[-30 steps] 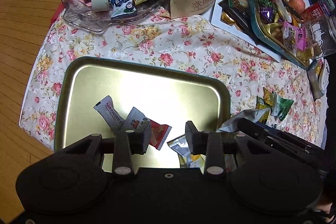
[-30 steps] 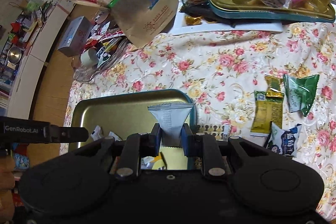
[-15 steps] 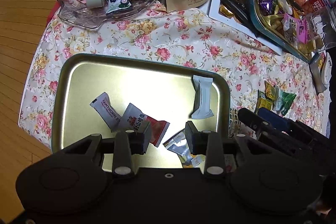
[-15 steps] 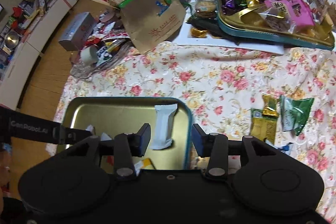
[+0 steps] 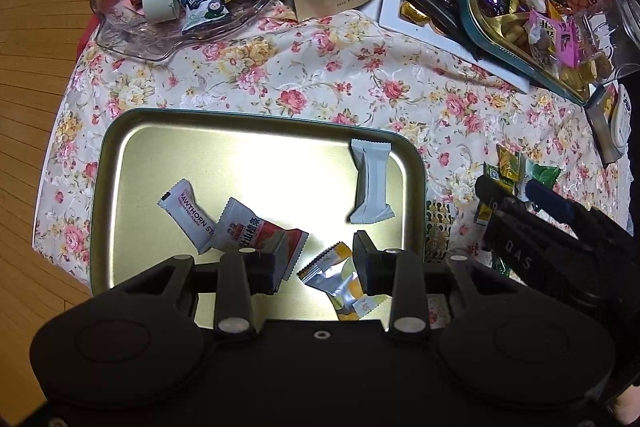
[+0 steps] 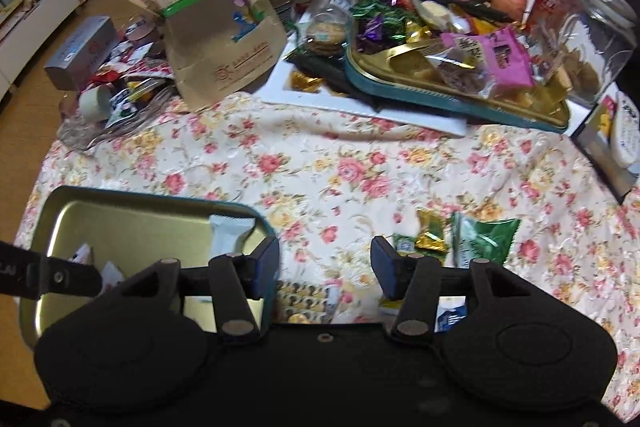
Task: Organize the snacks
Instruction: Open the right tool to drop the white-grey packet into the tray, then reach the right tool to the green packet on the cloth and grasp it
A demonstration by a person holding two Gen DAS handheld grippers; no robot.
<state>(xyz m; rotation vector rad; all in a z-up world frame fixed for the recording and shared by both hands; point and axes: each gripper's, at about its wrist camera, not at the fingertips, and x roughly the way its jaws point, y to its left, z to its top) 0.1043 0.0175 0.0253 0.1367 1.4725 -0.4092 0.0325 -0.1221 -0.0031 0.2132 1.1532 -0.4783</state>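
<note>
A gold tray with a teal rim [image 5: 168, 147] [image 6: 100, 223] lies on the floral cloth. In it lie a grey-white wrapped bar [image 5: 370, 183] [image 6: 228, 235], a white "Hawthorn" packet [image 5: 188, 213], a red-and-white packet [image 5: 256, 229] and a silver-yellow packet [image 5: 340, 277]. My left gripper [image 5: 316, 259] is open and empty above the tray's near edge. My right gripper [image 6: 325, 269] is open and empty, to the right of the tray. Loose snacks lie just ahead of it: gold packets [image 6: 430, 235] and a green packet [image 6: 486, 239].
A brown paper bag [image 6: 216, 23] stands at the back. A glass dish of snacks [image 5: 176, 7] is at the back left. A second teal tray heaped with candy [image 6: 460, 67] sits on a white board at the back right, with apples and jars behind.
My right gripper opened and let the grey-white bar drop into the tray, then moved right, off the tray toward the loose packets. My left gripper stayed over the tray.
</note>
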